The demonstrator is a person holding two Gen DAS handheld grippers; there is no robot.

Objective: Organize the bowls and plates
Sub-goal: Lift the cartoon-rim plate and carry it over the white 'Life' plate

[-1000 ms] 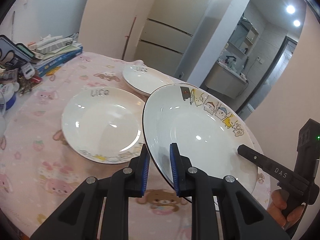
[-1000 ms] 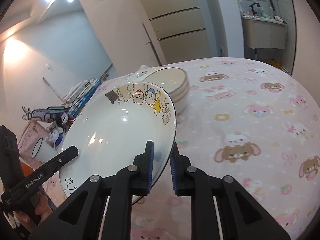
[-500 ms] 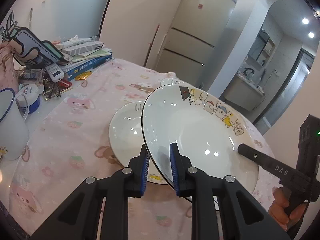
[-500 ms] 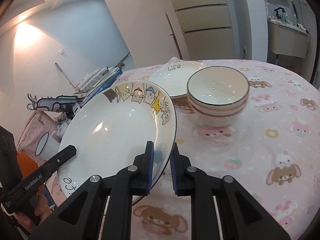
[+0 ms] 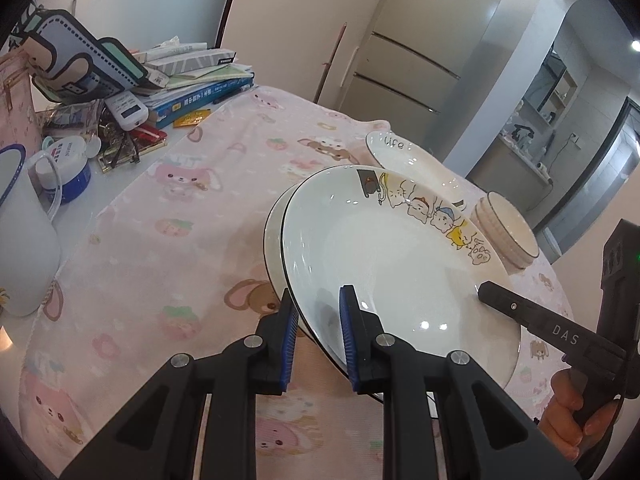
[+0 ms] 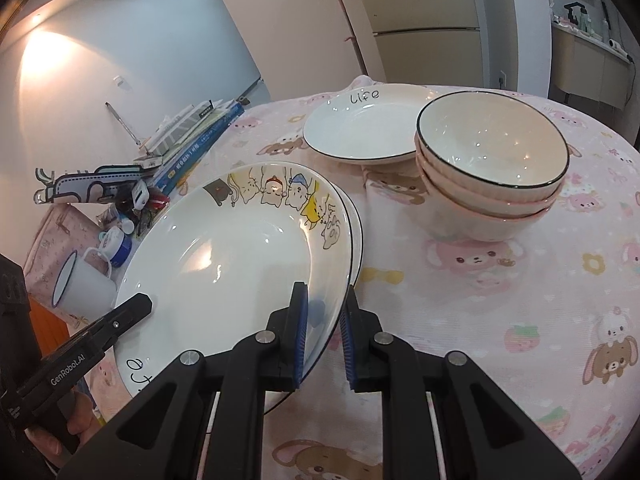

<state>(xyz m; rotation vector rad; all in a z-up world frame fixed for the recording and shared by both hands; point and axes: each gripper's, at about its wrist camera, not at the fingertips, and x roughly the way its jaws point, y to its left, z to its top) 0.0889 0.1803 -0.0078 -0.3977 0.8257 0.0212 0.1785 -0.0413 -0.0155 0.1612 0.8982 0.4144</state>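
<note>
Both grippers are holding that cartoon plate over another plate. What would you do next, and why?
Probably lower it a little: the white cartoon-rimmed plate, clamped by the left gripper and right gripper, hangs tilted just above the plain white plate, nearly aligned but apparently not yet resting.

The left tool [image 5: 316, 334] is matte black plastic, built of two angular arms with triangular cut-outs, each arm ending in a finger faced with a ribbed blue pad [image 5: 289, 344]. Round silver screws [image 5: 253, 341] mark the joints. Seen from the other side, one of its fingers bears white lettering "GenRobot.AI". The right tool [image 6: 323, 332] has the same black frame, blue pads and silver screws; its finger shows "DAS" in pale letters, and its blocky black body carries a small green light [image 5: 637, 257]. A hand [image 5: 568, 412] wraps the black handle.
</note>
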